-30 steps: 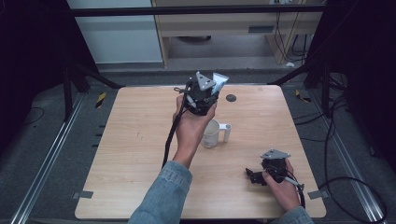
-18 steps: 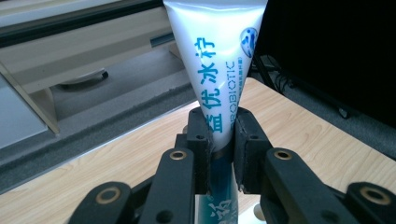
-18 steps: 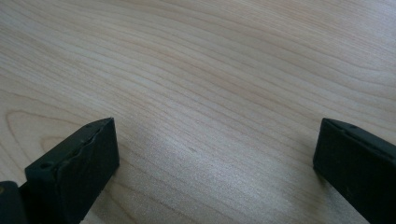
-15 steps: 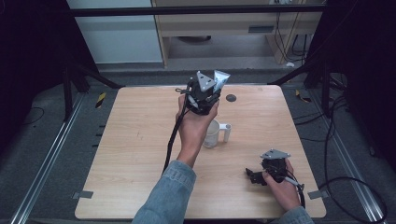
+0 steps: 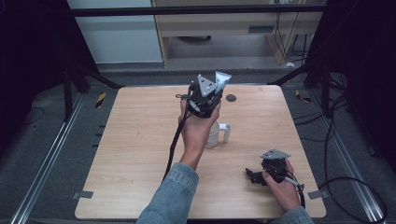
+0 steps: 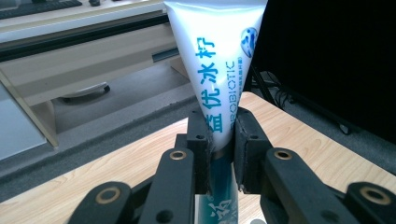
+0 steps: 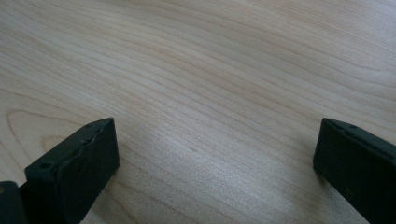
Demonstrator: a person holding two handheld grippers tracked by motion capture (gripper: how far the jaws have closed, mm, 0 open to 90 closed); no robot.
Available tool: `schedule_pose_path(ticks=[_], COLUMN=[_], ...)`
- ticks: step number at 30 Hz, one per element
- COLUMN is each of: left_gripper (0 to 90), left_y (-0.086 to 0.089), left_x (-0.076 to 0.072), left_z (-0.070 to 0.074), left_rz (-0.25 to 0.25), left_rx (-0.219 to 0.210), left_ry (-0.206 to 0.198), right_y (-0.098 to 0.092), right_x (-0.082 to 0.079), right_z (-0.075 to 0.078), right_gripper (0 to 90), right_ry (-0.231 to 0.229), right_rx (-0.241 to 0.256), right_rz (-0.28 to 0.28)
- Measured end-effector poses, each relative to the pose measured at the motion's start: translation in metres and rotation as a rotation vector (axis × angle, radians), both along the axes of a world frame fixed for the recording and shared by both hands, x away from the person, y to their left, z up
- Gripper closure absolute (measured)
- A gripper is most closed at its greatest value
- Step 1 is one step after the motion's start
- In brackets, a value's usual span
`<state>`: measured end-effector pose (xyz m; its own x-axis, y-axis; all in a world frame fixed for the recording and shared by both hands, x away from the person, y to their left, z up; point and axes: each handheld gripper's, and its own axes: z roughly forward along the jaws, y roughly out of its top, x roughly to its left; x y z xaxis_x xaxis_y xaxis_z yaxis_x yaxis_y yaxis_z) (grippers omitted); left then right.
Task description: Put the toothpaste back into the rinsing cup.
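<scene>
A white and teal toothpaste tube point(image 6: 219, 70) stands upright between the jaws of my left gripper point(image 6: 223, 154), which is shut on it. In the high view that left gripper point(image 5: 205, 100) is held up above a white mug point(image 5: 215, 134) near the table's middle, and the tube point(image 5: 222, 79) sticks out past it. My right gripper point(image 5: 254, 176) rests low on the wooden table point(image 5: 140, 140) at the front right. Its jaws stand wide apart in the right gripper view point(image 7: 215, 168), with bare wood between them.
A small dark round spot point(image 5: 230, 98) lies on the table behind the mug. A black cable point(image 5: 175, 140) hangs from the left gripper along the forearm. Metal rails and a dark floor surround the table.
The left gripper with the tube has shifted slightly toward the far side and right above the mug. The right gripper has stayed in place.
</scene>
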<state>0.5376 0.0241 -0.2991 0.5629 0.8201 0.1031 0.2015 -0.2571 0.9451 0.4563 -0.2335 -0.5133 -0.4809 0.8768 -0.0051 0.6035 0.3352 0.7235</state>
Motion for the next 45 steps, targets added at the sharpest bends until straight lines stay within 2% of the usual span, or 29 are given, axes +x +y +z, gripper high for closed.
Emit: schedule_pose_path(ticks=[6,11,25,35,39,45], left_gripper=[78.3,78.2,78.3,78.3,78.3,78.3], left_y=[0.001,0.002,0.003,0.004,0.009,0.008], left_x=[0.001,0.004,0.013,0.018,0.018,0.018], left_z=[-0.009,-0.02,-0.037,-0.048,-0.057,-0.065], left_rz=[0.01,0.014,0.02,0.02,0.025,0.024], left_rx=[-0.013,-0.039,-0.06,-0.041,-0.046,-0.051], left_ry=[-0.01,0.021,0.03,0.046,0.055,0.058], right_y=[0.0,0.0,0.0,0.0,-0.001,-0.001], right_x=[0.0,0.0,0.0,0.0,0.0,0.0], right_z=[0.0,0.0,0.0,0.0,0.0,0.0], right_gripper=[0.4,0.4,0.4,0.4,0.4,0.4], right_ry=[-0.004,-0.008,-0.005,-0.006,-0.008,-0.008], right_rx=[-0.003,-0.005,-0.005,-0.006,-0.008,-0.007], right_rz=[0.003,0.003,0.004,0.003,0.005,0.005])
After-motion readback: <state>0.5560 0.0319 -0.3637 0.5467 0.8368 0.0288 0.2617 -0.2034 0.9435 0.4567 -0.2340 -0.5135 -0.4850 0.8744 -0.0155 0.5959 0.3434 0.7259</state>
